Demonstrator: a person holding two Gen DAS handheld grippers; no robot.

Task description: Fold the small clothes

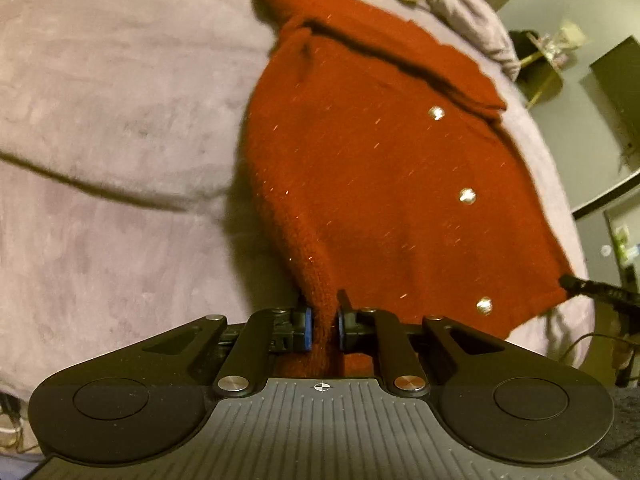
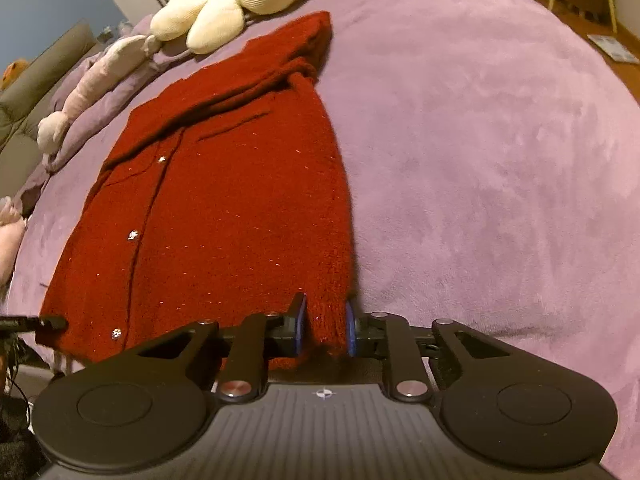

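A red cardigan (image 1: 380, 168) lies flat on a purple blanket (image 1: 112, 120) covering a bed, buttons (image 1: 467, 196) up, its sleeves folded across the chest near the collar. The left hand-held gripper (image 1: 324, 320) is clamped on the hem at one bottom corner, knit bunched between its blue pads (image 1: 307, 320). The right hand-held gripper (image 2: 324, 328) is clamped on the other bottom corner the same way; its tip shows at the right edge of the left wrist view.

Beyond the collar sits a cream flower cushion (image 2: 224, 4), touching or just beside the top sleeve. A pale plush toy (image 2: 96, 84) lies along the bed edge near it, apart from the cardigan. The blanket on either side of the cardigan is bare, with one long crease (image 1: 100, 188) beside the left corner. Cables (image 2: 16, 360) hang below the bed's near edge.
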